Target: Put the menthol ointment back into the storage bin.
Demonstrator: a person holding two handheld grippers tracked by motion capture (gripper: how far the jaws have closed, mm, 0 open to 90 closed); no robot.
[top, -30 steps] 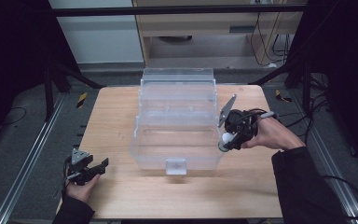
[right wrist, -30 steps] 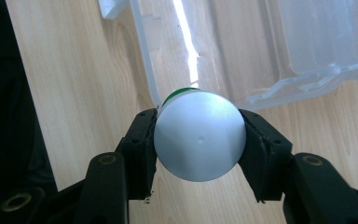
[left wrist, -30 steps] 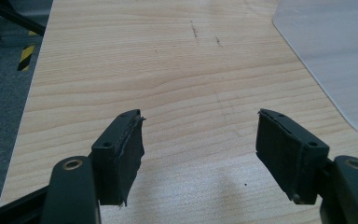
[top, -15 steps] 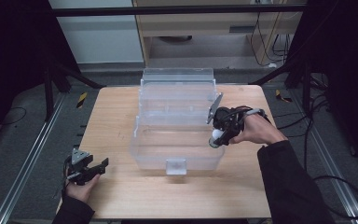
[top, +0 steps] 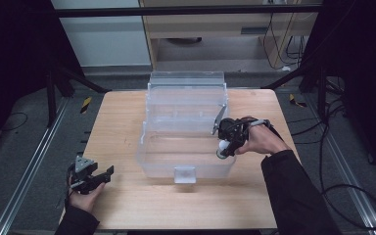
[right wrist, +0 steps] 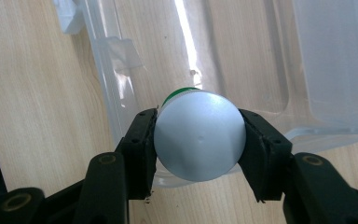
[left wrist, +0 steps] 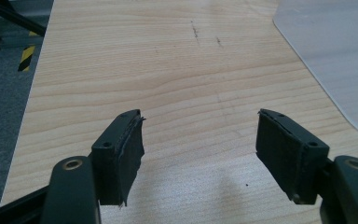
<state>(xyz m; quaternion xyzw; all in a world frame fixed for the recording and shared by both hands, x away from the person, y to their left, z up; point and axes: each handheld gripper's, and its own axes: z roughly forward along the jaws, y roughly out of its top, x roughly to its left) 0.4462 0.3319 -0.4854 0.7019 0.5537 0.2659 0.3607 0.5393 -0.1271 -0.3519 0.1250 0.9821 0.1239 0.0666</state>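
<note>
Right, my right gripper point(right wrist: 199, 140) is clamped on a small round container point(right wrist: 199, 141), silver face toward me, a green band peeking behind it. Directly beneath sits the clear plastic bin point(top: 162, 157), its near wall just under my jaws. I judge the pickup done and the drop into the bin left. My left gripper point(left wrist: 199, 149), jaws wide apart and empty, hovers over bare wooden table point(left wrist: 168, 70).
</note>
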